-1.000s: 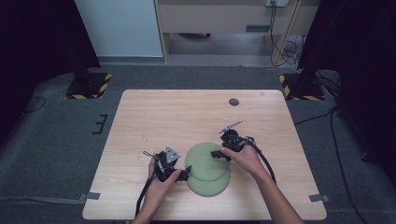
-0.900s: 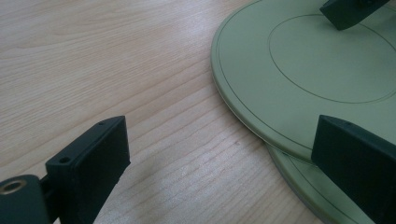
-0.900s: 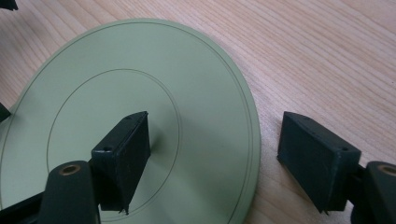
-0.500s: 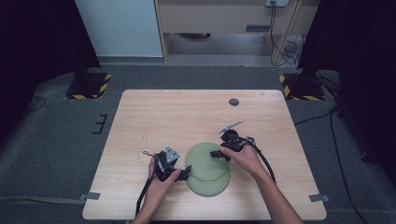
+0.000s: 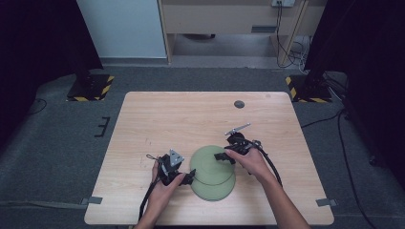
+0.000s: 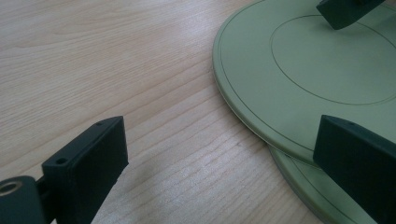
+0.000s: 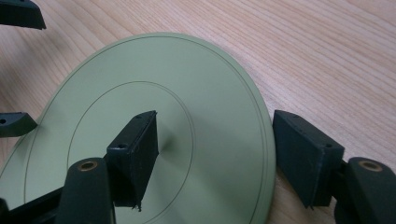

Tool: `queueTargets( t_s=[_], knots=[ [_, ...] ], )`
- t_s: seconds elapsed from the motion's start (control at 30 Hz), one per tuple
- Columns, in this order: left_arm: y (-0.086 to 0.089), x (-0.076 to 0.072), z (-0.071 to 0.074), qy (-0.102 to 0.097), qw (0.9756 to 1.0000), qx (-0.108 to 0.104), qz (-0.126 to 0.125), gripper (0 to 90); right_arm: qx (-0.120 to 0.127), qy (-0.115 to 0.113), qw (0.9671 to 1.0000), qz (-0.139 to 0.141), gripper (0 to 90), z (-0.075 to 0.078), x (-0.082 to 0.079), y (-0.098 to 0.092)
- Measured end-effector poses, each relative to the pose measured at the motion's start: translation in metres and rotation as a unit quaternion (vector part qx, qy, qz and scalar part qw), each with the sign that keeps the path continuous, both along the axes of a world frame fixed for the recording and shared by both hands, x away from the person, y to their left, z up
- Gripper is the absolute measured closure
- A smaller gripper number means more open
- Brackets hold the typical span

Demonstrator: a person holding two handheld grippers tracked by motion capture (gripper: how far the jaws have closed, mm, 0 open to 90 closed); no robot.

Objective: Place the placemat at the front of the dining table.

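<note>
Pale wood grain runs across the counter [image 5: 191, 119], which stands on grey carpet with a light cabinet and dark curtains behind it. Near its front edge we have two green plates stacked off-centre: the upper plate [image 5: 208, 164] sits shifted toward the far side, and the lower plate [image 5: 217, 191] peeks out beneath it toward us. Our right hand-held gripper [image 7: 215, 158] straddles the upper plate's rim, one jaw over the plate's inner ring and the other out over the wood just beside the edge; the jaws have just been closing with the rim between them, but a gap remains and the pads do not yet press. Our left hand-held gripper [image 6: 224, 154] stands wide open at the near-left side of the stack, one jaw over bare wood and the other over the overlapping rims, holding nothing. We judge these plates to be stiff and smooth, probably hard plastic or glazed ware, light to moderate in weight, and slippery under rubberless pads. A rim pinch is the only real purchase, since the face is flat and broad. Held at one edge, the plate will want to droop and swivel, so we would bite well in from the lip and lift level. Sliding the upper plate could drag the lower one, which the left side could steady.
</note>
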State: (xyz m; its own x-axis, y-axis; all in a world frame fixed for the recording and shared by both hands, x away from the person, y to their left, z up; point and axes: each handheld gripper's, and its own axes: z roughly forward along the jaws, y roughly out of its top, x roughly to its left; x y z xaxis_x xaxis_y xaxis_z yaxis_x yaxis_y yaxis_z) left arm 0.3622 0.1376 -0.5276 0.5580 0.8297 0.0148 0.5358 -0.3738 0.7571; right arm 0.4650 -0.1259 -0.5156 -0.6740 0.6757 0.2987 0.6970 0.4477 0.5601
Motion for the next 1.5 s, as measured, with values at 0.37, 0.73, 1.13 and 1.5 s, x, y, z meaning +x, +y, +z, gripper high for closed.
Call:
queueTargets(
  t_s=[0.37,0.73,1.13,1.5],
  knots=[
    [-0.001,0.000,-0.001,-0.002,1.0000,-0.002,0.002,2.3,0.005,0.002,1.0000,-0.003,33.6,0.000,0.000,-0.001],
    [-0.003,-0.001,0.000,-0.012,0.9999,0.007,0.001,1.9,0.011,0.007,0.9999,-0.004,39.2,0.000,0.000,-0.006],
    [-0.004,-0.001,-0.001,-0.012,0.9999,0.007,0.002,1.9,0.026,-0.002,0.9996,-0.012,46.6,0.008,0.000,-0.011],
    [-0.005,-0.001,-0.001,-0.013,0.9999,0.009,0.002,1.9,0.023,-0.010,0.9996,-0.015,55.1,0.012,0.000,-0.013]
  ],
)
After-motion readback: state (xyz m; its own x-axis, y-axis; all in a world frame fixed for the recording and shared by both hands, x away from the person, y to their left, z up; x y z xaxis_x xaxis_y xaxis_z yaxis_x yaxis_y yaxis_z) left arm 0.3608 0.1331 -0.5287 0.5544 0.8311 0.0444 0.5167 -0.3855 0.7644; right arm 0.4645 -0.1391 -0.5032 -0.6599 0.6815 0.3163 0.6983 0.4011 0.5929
